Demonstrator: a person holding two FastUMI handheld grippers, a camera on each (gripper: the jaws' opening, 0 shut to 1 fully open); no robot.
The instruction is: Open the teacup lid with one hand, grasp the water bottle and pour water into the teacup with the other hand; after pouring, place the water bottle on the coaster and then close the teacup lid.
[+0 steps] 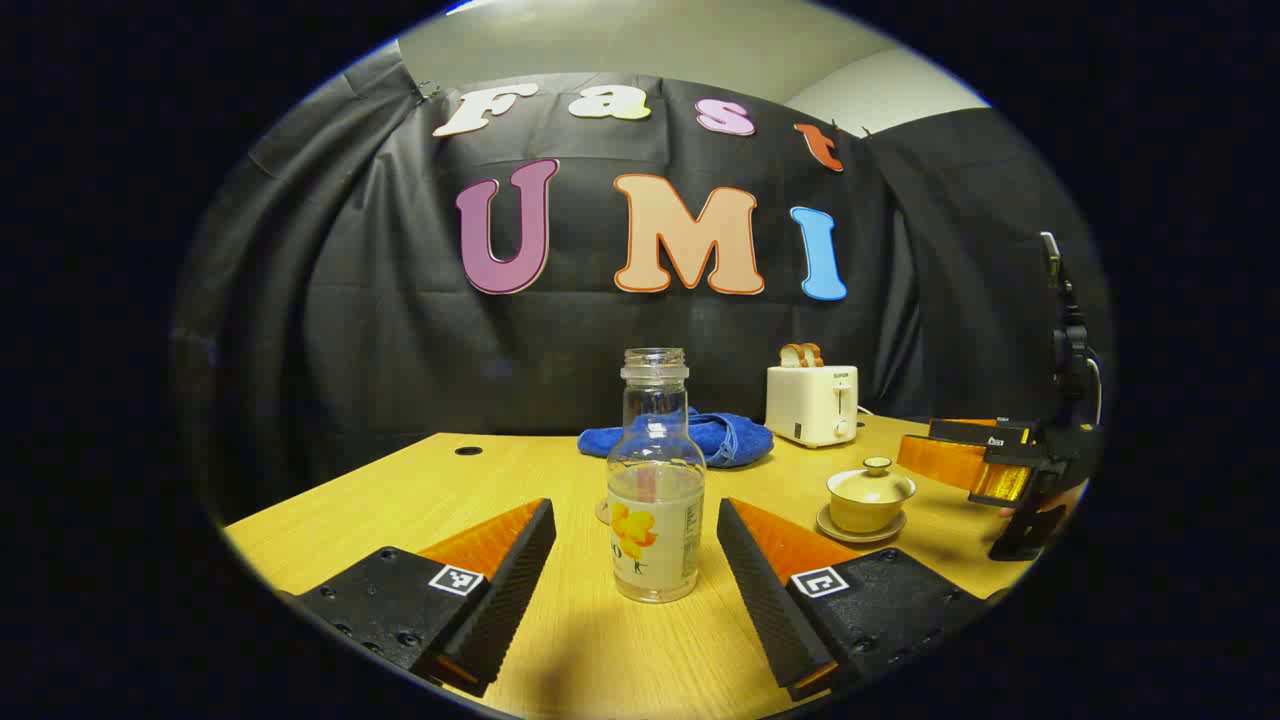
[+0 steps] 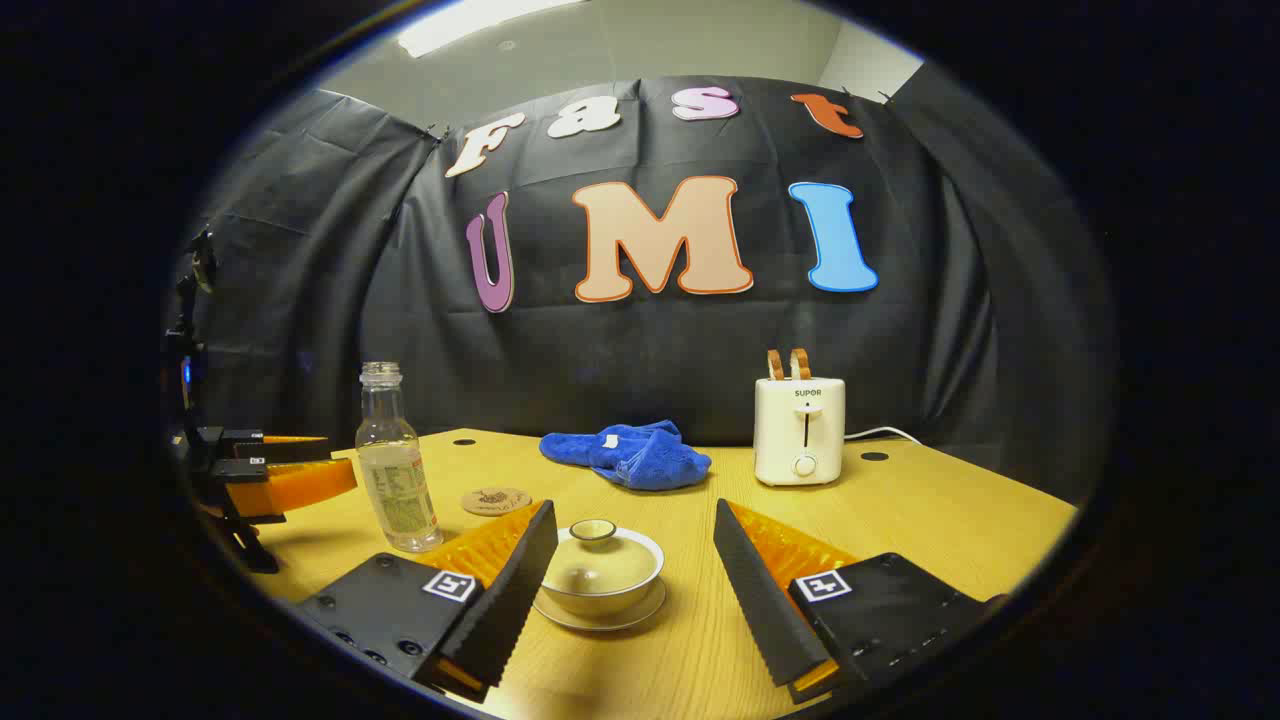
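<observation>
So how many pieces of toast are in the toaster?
2, side by side, poking up from the top of the toaster: one toast on the left, the other on the right.

Clear glossy water bottle [image 1: 655, 480] with paper label, glazed smooth ceramic teacup [image 2: 600, 572] and lid [image 2: 596, 548]; matt wood-grain worktop [image 2: 900, 510], soft blue cloth [image 2: 630, 453], smooth white plastic toaster [image 2: 799, 430]; round coaster [image 2: 495, 500], matt

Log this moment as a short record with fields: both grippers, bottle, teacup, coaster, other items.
left gripper: open, fingers either side of bottle, not touching
right gripper: open, teacup between its fingers
clear glass water bottle: upright, uncapped, on table
lidded cream ceramic teacup: lid on, on saucer
round brown coaster: bare, beside bottle
other: blue cloth, white toaster
</observation>
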